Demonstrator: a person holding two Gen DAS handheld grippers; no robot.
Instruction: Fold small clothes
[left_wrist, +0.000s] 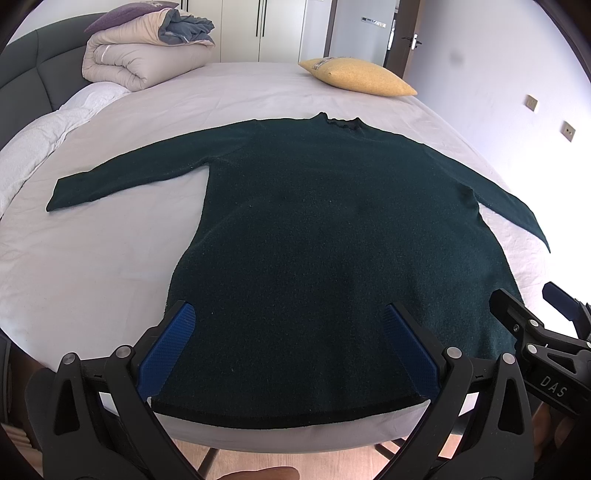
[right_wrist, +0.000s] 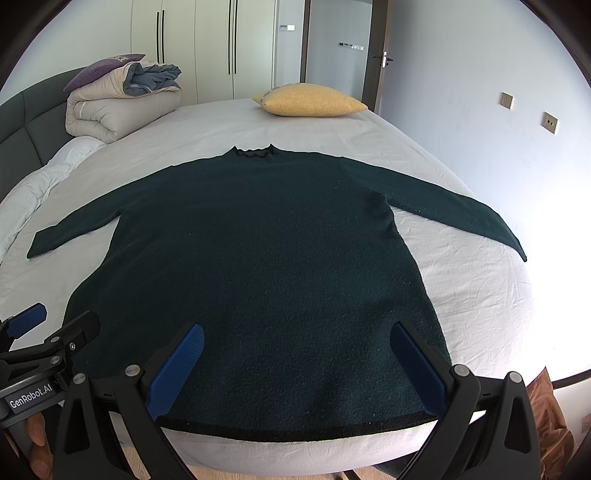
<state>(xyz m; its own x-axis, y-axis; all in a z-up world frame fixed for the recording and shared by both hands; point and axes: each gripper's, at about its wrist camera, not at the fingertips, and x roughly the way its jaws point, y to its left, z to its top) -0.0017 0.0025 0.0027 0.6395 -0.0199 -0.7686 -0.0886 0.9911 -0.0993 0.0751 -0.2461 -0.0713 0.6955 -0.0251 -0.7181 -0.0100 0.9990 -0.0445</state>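
A dark green sweater (left_wrist: 317, 236) (right_wrist: 258, 258) lies flat on the bed, collar toward the far side, both sleeves spread outward, hem at the near edge. My left gripper (left_wrist: 288, 317) hovers open over the hem's left half, nothing between its blue pads. My right gripper (right_wrist: 297, 334) stands open over the hem's right half, also empty. In the left wrist view the right gripper (left_wrist: 532, 299) shows at the right edge; in the right wrist view the left gripper (right_wrist: 62, 317) shows at the left edge.
The bed (left_wrist: 110, 258) (right_wrist: 480, 295) has a pale sheet. A yellow pillow (left_wrist: 356, 75) (right_wrist: 308, 99) lies at the far side. A rolled duvet (left_wrist: 147, 55) (right_wrist: 110, 107) sits at the far left by the dark headboard. Wooden floor lies below the near edge.
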